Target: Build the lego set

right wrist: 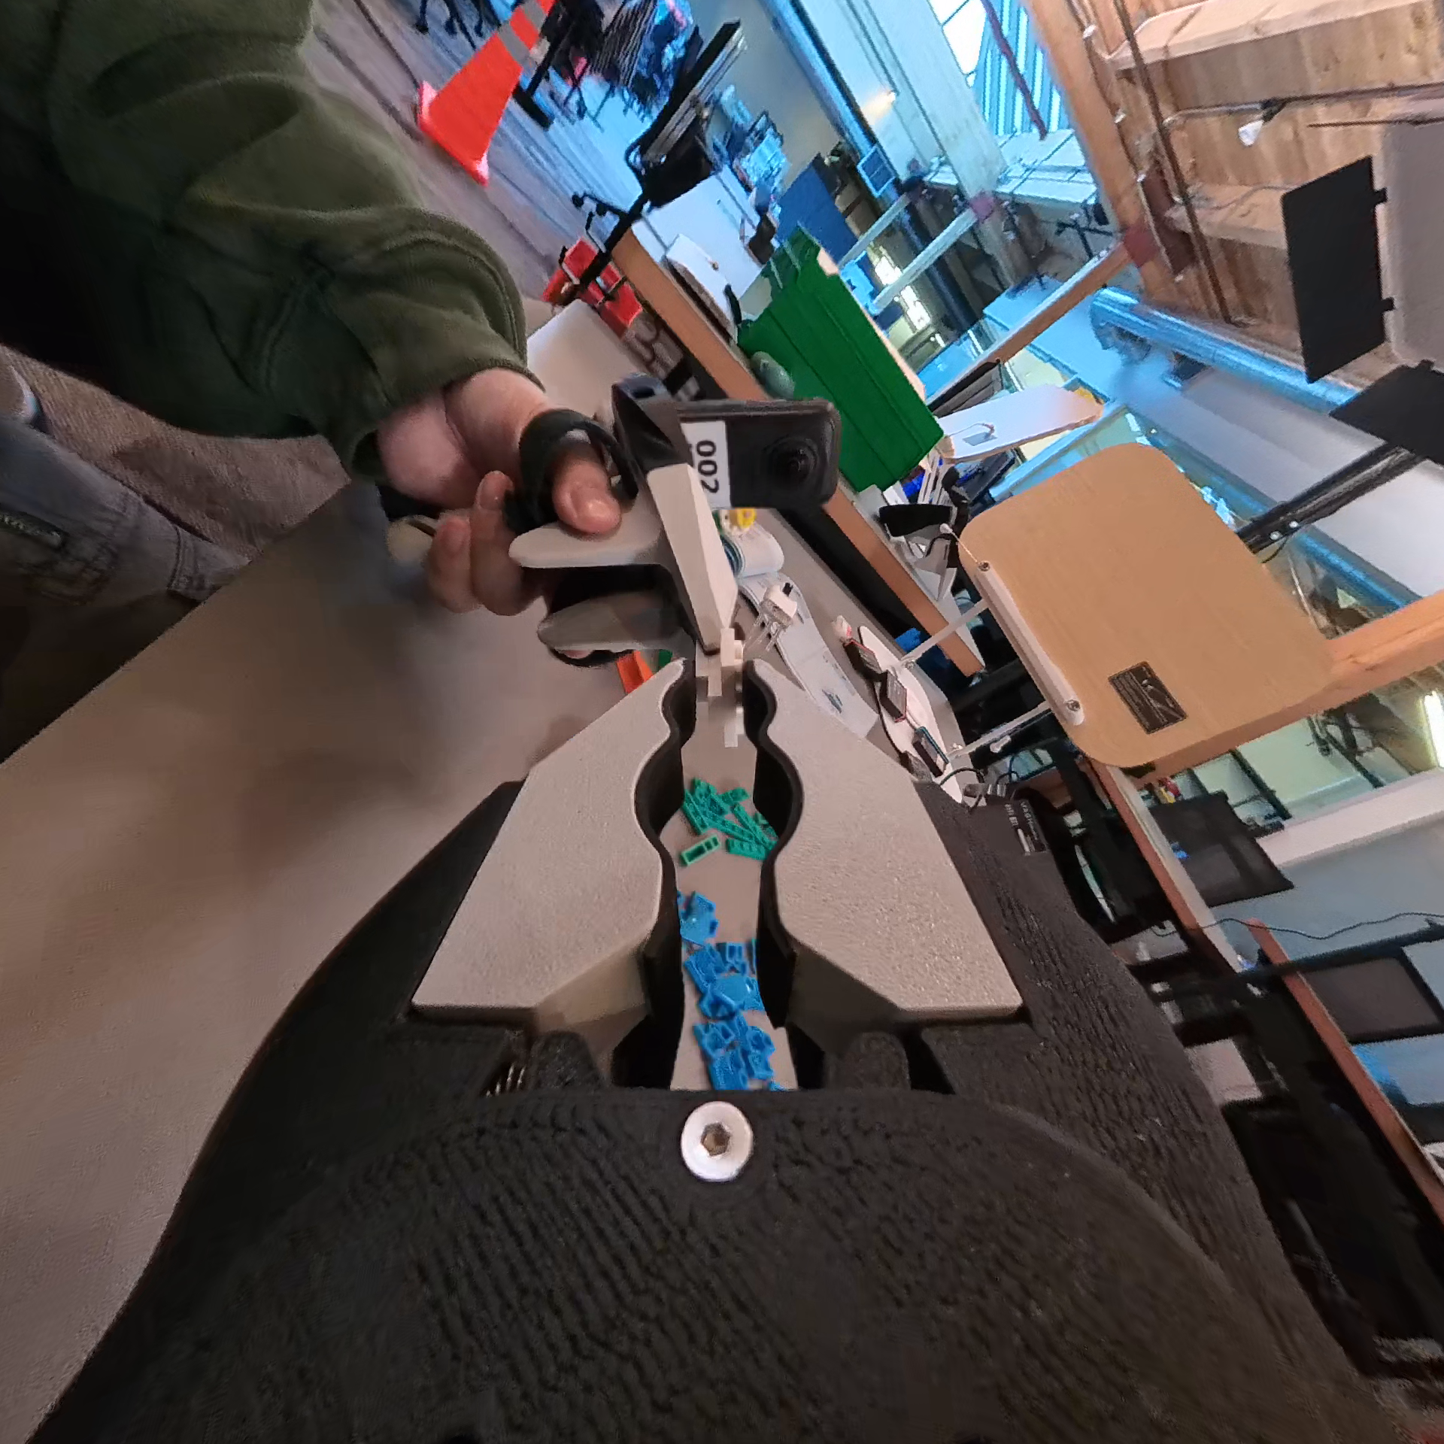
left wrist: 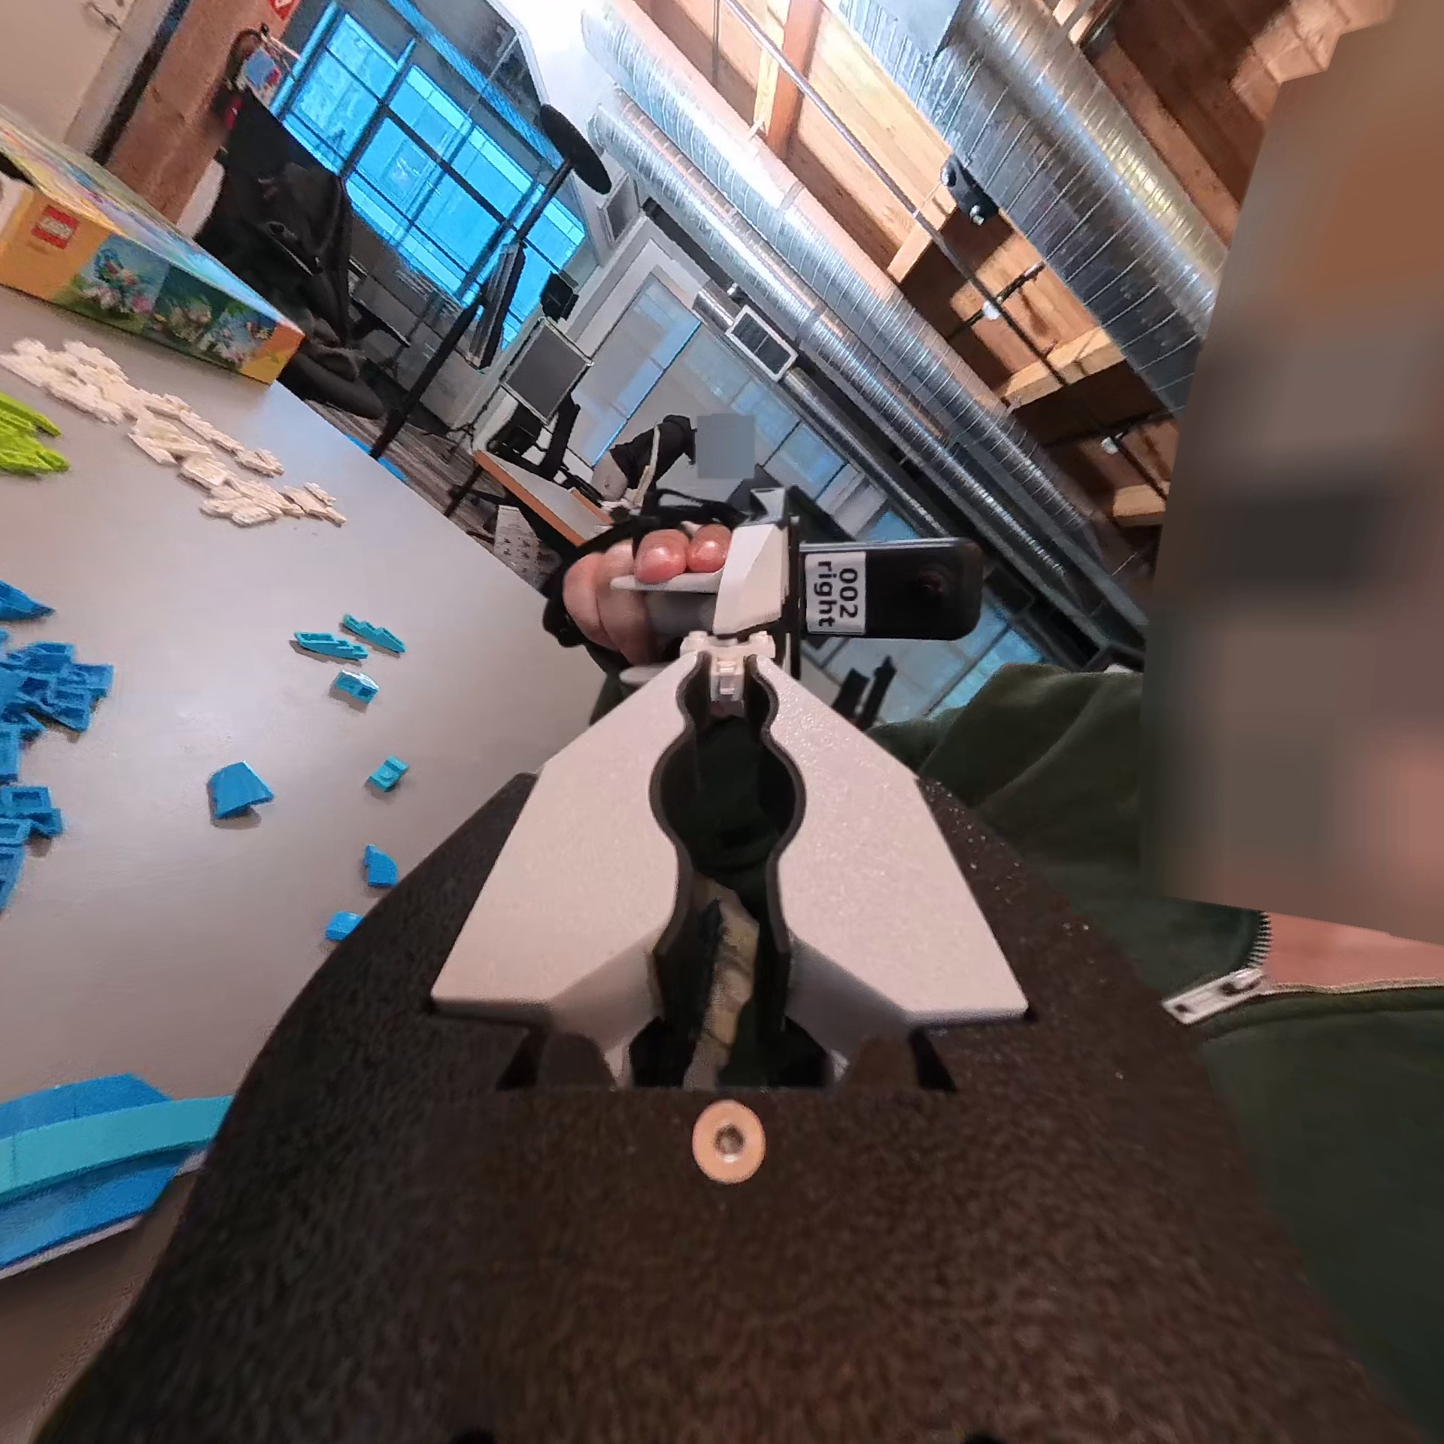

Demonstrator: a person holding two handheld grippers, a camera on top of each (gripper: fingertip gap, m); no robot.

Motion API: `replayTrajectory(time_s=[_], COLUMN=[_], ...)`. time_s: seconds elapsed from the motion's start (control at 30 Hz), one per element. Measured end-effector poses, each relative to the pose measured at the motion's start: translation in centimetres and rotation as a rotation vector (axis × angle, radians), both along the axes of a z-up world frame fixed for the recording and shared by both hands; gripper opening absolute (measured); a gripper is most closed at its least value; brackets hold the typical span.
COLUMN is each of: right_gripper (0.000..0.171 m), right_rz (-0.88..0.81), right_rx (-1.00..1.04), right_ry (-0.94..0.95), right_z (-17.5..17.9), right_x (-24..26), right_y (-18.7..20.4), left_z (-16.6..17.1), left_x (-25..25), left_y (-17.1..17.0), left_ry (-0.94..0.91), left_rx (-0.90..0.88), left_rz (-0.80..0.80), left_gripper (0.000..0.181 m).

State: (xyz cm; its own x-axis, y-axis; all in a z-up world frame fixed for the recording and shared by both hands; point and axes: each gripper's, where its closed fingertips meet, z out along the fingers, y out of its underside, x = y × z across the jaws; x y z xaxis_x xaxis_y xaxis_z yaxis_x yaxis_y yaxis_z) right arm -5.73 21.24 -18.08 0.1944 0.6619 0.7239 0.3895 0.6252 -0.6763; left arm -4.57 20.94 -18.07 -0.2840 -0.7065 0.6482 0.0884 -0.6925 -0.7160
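Both grippers are held up in the air above the grey table (left wrist: 195, 594), tip to tip. My left gripper (left wrist: 727, 673) is shut on a small white lego piece (left wrist: 727, 691). The right gripper (left wrist: 734, 625) faces it from beyond and meets it at a second white piece (left wrist: 730, 642). In the right wrist view my right gripper (right wrist: 723, 676) is shut on a small white piece (right wrist: 720, 691), and the left gripper (right wrist: 723, 637) comes in from above and touches that piece. I cannot tell whether the two pieces are joined.
On the table lie a lego box (left wrist: 141, 273), a row of white pieces (left wrist: 180, 437), lime pieces (left wrist: 23, 449), loose blue pieces (left wrist: 47, 703) and a blue build (left wrist: 78, 1156). Green pieces (right wrist: 727, 820) and blue pieces (right wrist: 727, 1000) show below the right fingers. The grippers are tip to tip, or close to it.
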Motion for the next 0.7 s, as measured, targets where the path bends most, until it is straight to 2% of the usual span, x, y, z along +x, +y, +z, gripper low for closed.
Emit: replayTrajectory(time_s=[0.07, 0.1, 0.23, 0.3, 0.47, 0.53, 0.63, 0.7], right_gripper=[0.029, 0.043, 0.063, 0.061, 0.031, 0.027, 0.037, 0.025], right_rz=[0.009, 0.026, 0.138, 0.183, 0.218, 0.214, 0.2, 0.212], right_rx=[-0.013, -0.058, -0.426, -0.533, -0.547, -0.534, -0.522, -0.524], right_ry=[0.048, 0.065, 0.193, 0.197, 0.113, 0.109, 0.106, 0.098], right_z=[0.0, -0.2, -0.2, -0.6, -2.0, -2.1, -2.2, -2.3], right_x=[0.1, 0.3, 1.1, 1.2, 0.9, 0.9, 0.9, 0.9], right_y=[0.1, 0.0, -0.2, -0.5, -1.4, -1.4, -1.2, -1.4], left_z=[-0.2, -0.7, -1.8, -1.7, -2.2, -2.2, -2.3, -2.3], left_x=[0.0, 0.0, 0.0, 0.1, 0.2, 0.2, 0.2, 0.3], left_y=[0.1, 0.3, 0.1, -0.4, -0.8, -0.9, -1.0, -1.1], left_ry=[0.03, 0.074, 0.194, 0.194, 0.191, 0.18, 0.178, 0.172], left_rx=[0.127, 0.251, 0.792, 0.918, 0.942, 0.921, 0.919, 0.911], left_rz=[0.053, 0.103, 0.262, 0.287, 0.272, 0.259, 0.253, 0.249], left_gripper=[0.006, 0.005, 0.006, 0.006, 0.006, 0.006, 0.006, 0.006])
